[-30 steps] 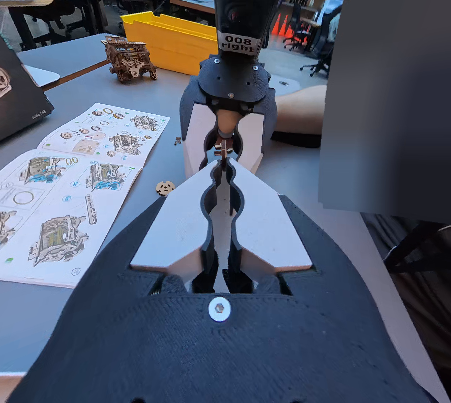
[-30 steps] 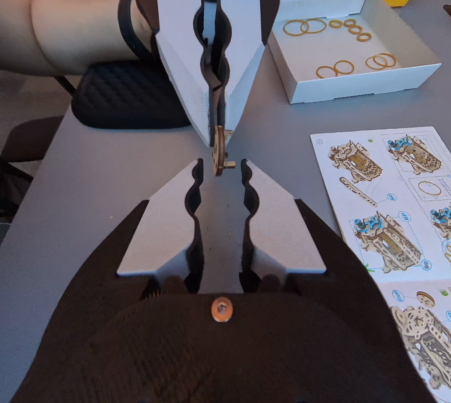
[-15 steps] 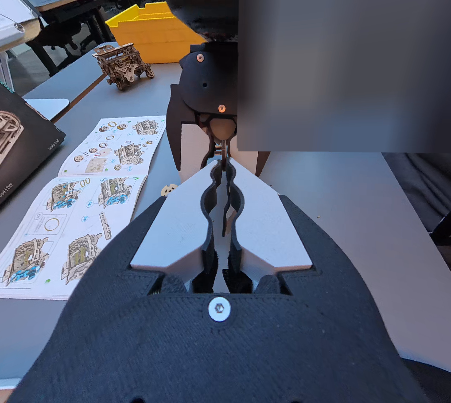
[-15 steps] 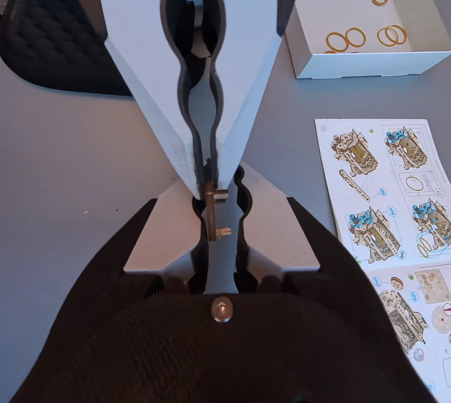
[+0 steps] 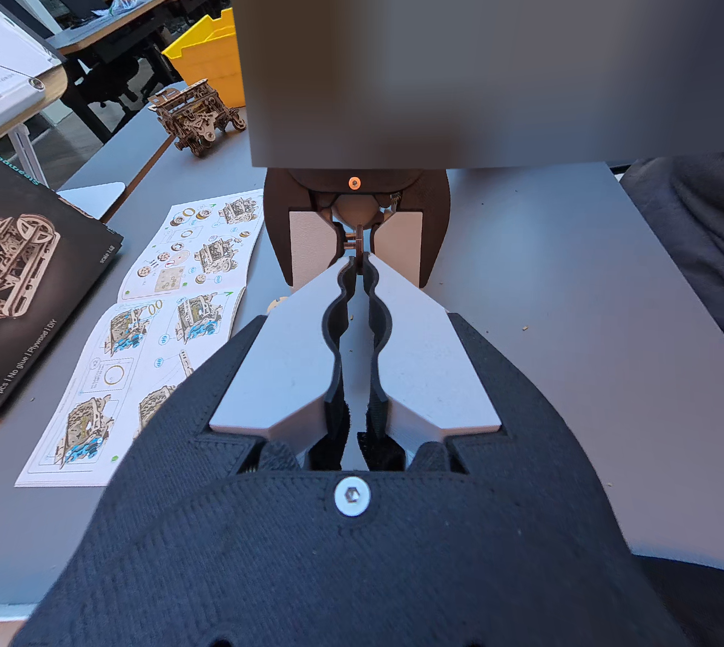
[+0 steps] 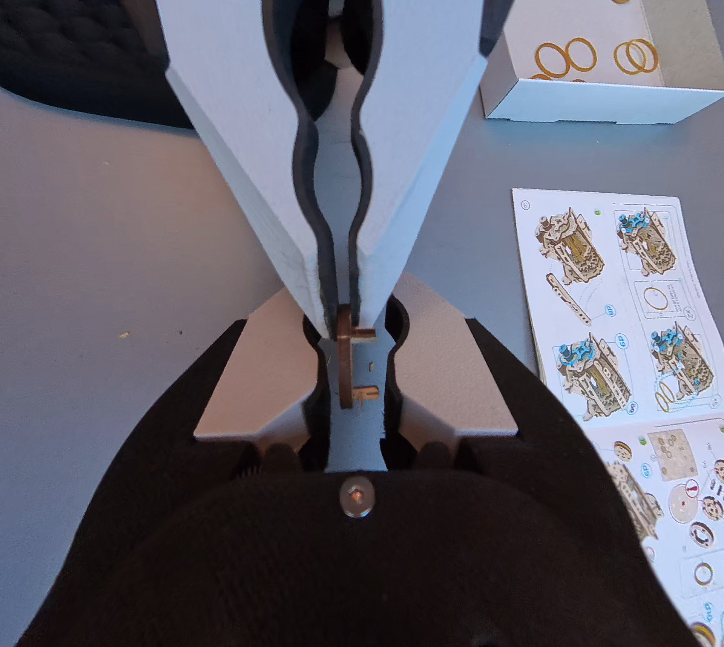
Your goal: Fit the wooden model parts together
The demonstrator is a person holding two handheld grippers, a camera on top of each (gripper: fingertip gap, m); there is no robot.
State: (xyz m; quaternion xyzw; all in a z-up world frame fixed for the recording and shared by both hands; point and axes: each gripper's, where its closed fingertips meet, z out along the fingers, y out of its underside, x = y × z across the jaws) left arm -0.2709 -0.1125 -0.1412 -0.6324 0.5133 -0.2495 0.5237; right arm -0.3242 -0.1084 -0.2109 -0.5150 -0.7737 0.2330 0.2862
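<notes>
Grey table (image 5: 548, 275), workshop benches behind; L gripper (image 5: 357, 263) pinches wooden disc (image 6: 344, 365) w/ pegs between R gripper's (image 6: 354, 334) spread, empty fingers, R's top blurred out.

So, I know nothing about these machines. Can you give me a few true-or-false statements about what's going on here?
1. The left gripper is shut on a small wooden disc with pegs. True.
2. The right gripper is clamped on that disc too. False: its fingers stand open on either side of it.
3. The white box holds yellowish rings. True.
4. The instruction booklet lies closed. False: it is spread open on the table.
5. The built wooden model sits inside the yellow bin. False: it stands on the table in front of the bin.
</notes>
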